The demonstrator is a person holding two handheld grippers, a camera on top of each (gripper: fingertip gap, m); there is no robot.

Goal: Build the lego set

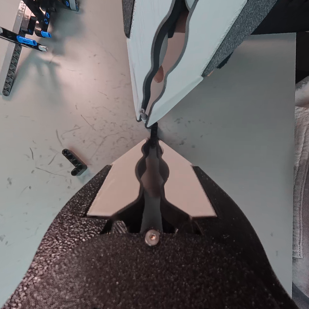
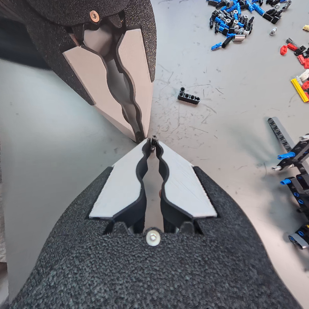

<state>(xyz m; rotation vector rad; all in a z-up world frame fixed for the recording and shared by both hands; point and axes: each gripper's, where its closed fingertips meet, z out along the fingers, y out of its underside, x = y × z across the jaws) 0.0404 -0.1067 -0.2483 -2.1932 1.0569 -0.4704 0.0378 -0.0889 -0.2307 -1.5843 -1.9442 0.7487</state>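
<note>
Grey surface: I see a pale grey surface (image 2: pixel 217 150), scuffed and scratched all over; its right edge shows in the left wrist view with dark room beyond, too dim for me to read.
Left claw: my left claw (image 1: pixel 153 142) is clamped on a small black piece (image 1: pixel 154 133), which sticks out past the tips, long axis running away from the camera toward the other claw.
Right claw: my right claw (image 2: pixel 153 143) is clamped on a thin black pin (image 2: pixel 153 142) with a pale tip, pointing forward along the fingers toward the left claw's tips.
Meeting point: both claws sit tip to tip above the surface; I cannot tell whether the two held parts touch.
L-shaped beam: one black L-shaped beam (image 2: pixel 189 96) lies flat and alone on the surface, near the claws, long arm pointing right in the right wrist view.
Partial build: one black and grey assembly (image 2: pixel 296 192) with blue pins lies at the right edge, a long grey beam (image 2: pixel 280 133) running out from it toward the far side.
Loose parts: one heap of blue, black and grey pins (image 2: pixel 237 21) lies far off; one cluster of red parts (image 2: pixel 299 51) sits beside one yellow beam (image 2: pixel 299 90).
</note>
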